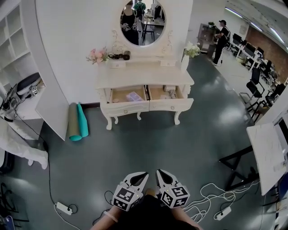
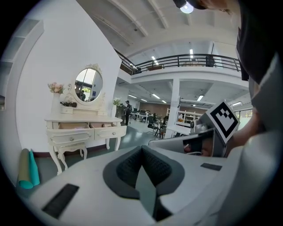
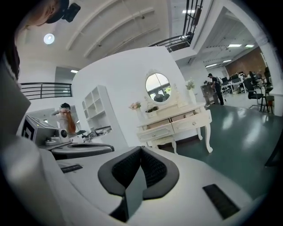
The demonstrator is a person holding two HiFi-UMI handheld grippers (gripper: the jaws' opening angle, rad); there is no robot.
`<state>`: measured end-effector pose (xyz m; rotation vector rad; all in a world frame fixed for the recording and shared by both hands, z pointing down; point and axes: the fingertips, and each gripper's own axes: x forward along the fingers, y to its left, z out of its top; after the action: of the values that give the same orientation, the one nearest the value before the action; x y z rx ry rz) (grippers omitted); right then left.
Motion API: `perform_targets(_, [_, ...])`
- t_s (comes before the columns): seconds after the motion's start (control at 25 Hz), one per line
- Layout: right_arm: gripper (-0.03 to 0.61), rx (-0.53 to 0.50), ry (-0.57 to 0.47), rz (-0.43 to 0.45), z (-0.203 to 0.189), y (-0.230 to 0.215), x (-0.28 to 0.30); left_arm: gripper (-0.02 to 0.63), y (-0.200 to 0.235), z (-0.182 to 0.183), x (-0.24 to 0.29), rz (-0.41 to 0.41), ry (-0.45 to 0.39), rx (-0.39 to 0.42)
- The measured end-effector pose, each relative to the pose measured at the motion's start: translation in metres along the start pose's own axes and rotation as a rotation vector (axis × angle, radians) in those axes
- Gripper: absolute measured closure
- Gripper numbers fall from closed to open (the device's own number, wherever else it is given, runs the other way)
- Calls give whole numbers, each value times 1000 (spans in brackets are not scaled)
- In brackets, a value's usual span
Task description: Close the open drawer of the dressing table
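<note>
Close by the person's body, left gripper (image 1: pixel 140 177) and right gripper (image 1: pixel 162 176) each keep jaws pressed together on nothing, well apart from the dressing table (image 1: pixel 144 74), whose two drawers (image 1: pixel 129 96) stand pulled out, seemingly holding small items.

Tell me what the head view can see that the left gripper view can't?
Only the head view: the power strip and the white cables lying on the floor. Only the left gripper view: the upstairs railing, a ceiling lamp, and the left gripper close up, its tongs shut with nothing between them. Both show: the dressing table with its two drawers open, the oval mirror, the pink flowers and the teal roll.
</note>
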<state>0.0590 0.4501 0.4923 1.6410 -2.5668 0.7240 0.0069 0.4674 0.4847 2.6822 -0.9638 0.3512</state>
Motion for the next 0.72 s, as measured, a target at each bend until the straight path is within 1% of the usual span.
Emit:
perform_targets(0.12, [552, 0, -2, 27, 10, -9, 15, 595, 11, 10, 15, 29, -11, 18])
perform_targets(0.24, [552, -5, 0, 53, 18, -16, 26, 595, 19, 17, 27, 50, -24, 10])
perform_targets(0.36, [552, -14, 19, 73, 19, -22, 34, 595, 22, 18, 37, 66, -20, 8])
perform_targets(0.52, [552, -29, 37, 79, 22, -32, 42, 595, 29, 18, 47, 83, -11, -11])
perform_targets(0.72, [552, -16, 34, 88, 27, -49, 45, 595, 31, 21, 64, 104, -14, -19])
